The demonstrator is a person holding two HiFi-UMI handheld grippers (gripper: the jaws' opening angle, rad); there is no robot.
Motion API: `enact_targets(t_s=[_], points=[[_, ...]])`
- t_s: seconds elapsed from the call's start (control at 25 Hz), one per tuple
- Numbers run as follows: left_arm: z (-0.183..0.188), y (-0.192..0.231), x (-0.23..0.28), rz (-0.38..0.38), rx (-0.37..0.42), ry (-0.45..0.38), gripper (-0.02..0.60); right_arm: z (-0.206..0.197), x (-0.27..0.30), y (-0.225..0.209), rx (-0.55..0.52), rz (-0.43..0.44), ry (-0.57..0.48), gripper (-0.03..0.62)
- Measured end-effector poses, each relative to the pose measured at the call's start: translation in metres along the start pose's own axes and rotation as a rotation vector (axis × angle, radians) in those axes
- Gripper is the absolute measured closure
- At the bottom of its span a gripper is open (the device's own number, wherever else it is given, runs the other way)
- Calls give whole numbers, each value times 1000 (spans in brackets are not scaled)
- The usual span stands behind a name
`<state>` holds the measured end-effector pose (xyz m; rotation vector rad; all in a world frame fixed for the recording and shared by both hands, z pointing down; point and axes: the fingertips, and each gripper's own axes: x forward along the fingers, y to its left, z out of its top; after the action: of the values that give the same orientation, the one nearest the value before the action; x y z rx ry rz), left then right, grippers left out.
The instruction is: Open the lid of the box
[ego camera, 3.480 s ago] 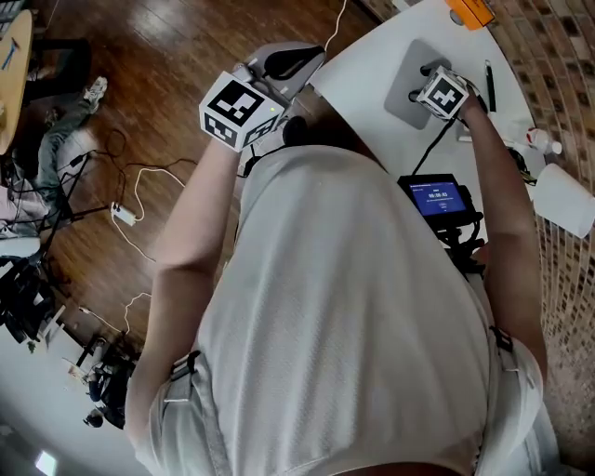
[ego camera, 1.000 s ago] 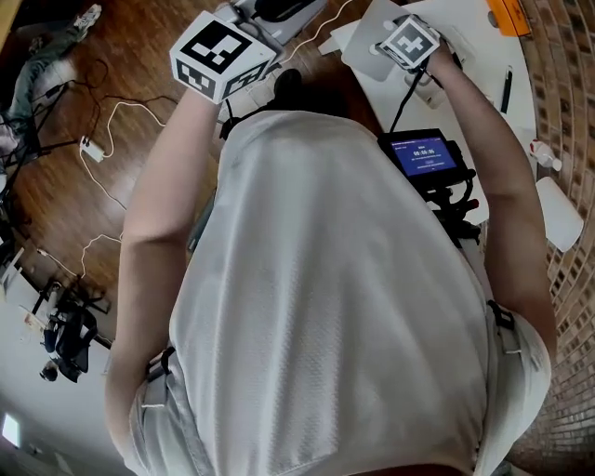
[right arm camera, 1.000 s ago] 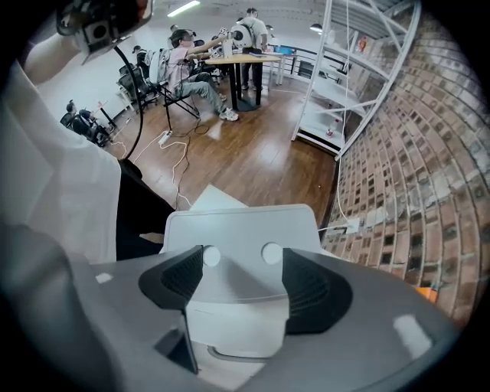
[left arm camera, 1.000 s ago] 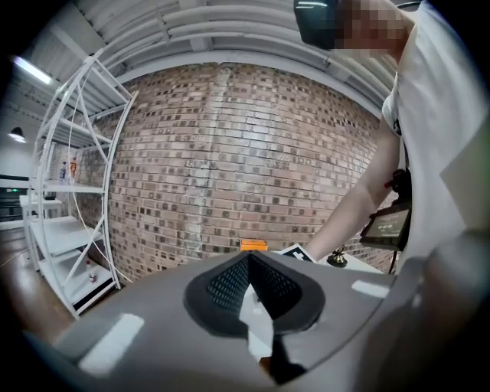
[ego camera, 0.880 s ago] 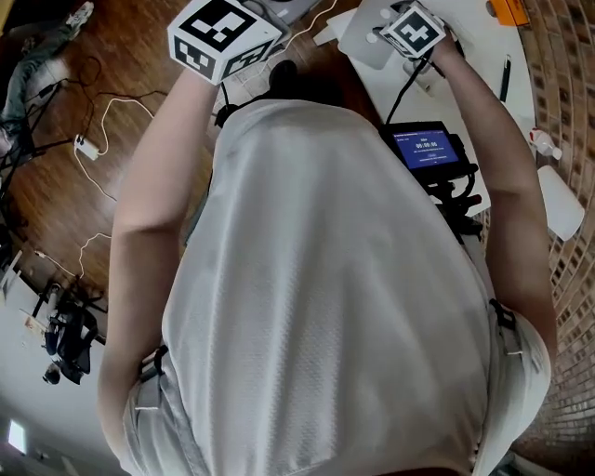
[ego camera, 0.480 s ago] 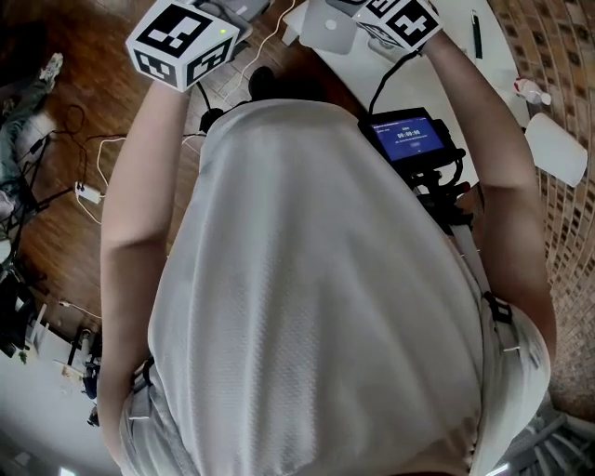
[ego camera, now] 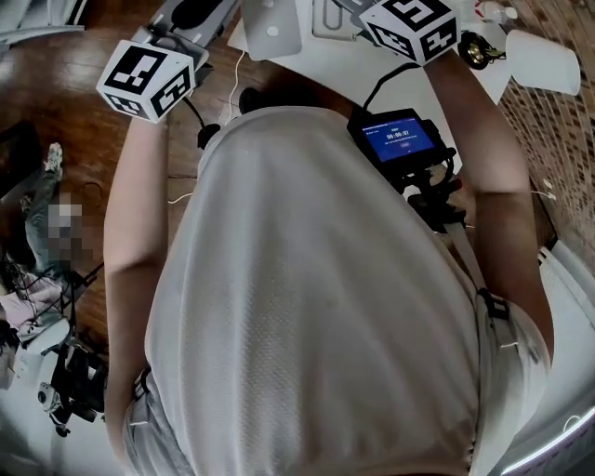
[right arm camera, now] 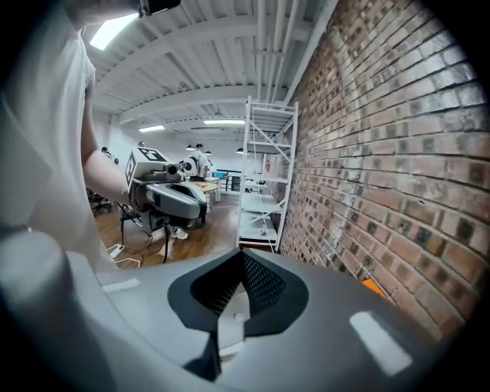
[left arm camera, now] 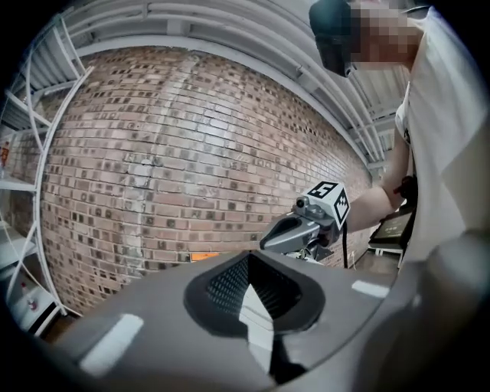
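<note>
1. Box (ego camera: 272,28): pale grey, on the white table (ego camera: 344,65) at the top edge of the head view. It has moved left in the frame since half a second ago. It now shows between the two grippers, and neither has its jaws on it.
2. Right gripper (right arm camera: 233,306): a second ago it was over the box. It is now lifted clear and faces the shelving (right arm camera: 264,176) and the brick wall (right arm camera: 398,153). Its jaws are fully together with nothing between them.
3. Left gripper (left arm camera: 255,306): jaws together and empty. It is aimed at the brick wall, with the right gripper showing ahead of it.
4. Writing: each gripper's cube (ego camera: 149,79) carries black-and-white square markers. The blue screen (ego camera: 400,138) at the person's chest shows white digits, too small to read.
5. Hidden: the box is cut off by the frame edge, so whether its lid is open cannot be told. The person's white shirt (ego camera: 316,307) covers most of the head view.
</note>
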<state>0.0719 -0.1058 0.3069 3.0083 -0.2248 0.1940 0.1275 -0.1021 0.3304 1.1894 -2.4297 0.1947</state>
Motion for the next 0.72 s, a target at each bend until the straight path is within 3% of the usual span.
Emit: enact_targets(t_s=[0.28,0.72], points=[[-5,9,26,-63,-14,17,580,-18,-19,-23,78,-86,-19,592],[-8,7,42,-118,-3,37,581,-19,-31,-32,98,-128,-47,592]])
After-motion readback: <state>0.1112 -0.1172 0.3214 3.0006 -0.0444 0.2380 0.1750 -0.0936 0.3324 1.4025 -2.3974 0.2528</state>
